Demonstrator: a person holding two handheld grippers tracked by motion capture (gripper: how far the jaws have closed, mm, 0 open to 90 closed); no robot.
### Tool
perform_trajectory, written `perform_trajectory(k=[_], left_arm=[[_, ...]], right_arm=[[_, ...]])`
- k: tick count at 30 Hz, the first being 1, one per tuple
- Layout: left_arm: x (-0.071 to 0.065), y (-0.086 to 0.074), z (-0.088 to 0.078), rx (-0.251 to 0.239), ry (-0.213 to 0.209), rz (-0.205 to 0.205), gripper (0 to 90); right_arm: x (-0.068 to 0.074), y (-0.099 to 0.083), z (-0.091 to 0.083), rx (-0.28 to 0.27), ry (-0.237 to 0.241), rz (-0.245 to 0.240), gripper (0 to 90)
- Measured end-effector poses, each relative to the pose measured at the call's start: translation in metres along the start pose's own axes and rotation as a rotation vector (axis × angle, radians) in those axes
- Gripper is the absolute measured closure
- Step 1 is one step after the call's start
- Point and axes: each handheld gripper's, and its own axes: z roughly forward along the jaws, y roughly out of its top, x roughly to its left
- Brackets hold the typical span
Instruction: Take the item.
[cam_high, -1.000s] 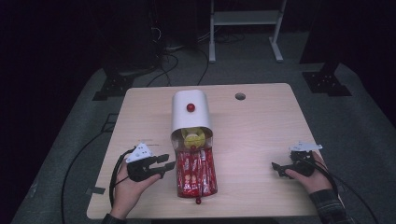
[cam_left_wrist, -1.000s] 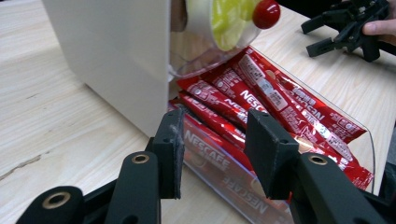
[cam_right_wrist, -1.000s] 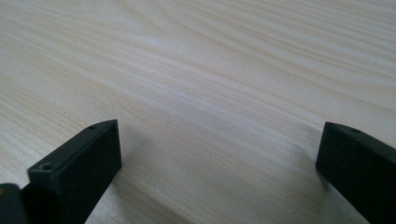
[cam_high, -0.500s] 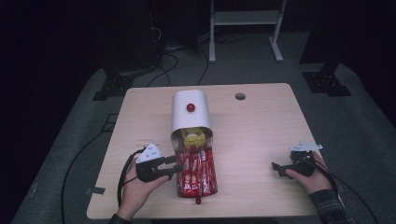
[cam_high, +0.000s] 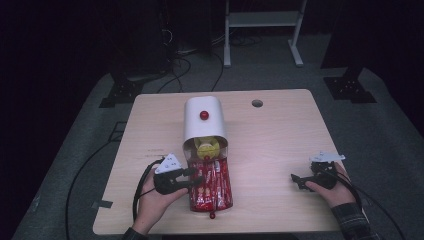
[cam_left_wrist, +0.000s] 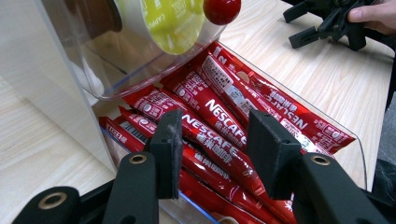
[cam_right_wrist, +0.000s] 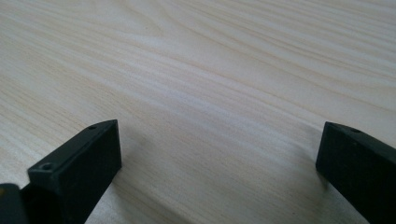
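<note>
A white dispenser with a red knob lies mid-table. Its clear drawer stands pulled out toward me, packed with red Nescafe sticks. A yellow-green capsule shows in the clear compartment above them. My left gripper reaches in from the drawer's left, its jaws apart just over the sticks and pressing on none. My right gripper rests on the bare table at the right, wide open and holding nothing.
A small red knob marks the drawer's front end near the table's front edge. A cable hole sits at the back right of the tabletop. A white frame and floor cables lie behind the table.
My left gripper has slid right, from beside the drawer to over its sticks. The right gripper has stayed in place.
</note>
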Motion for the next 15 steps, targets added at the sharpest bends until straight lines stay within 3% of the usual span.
perform_trajectory(k=[15], left_arm=[[-0.01,-0.002,0.018,0.047,-0.018,0.02,53.8]], right_arm=[[0.0,0.0,0.0,0.0,0.0,0.0,0.0]])
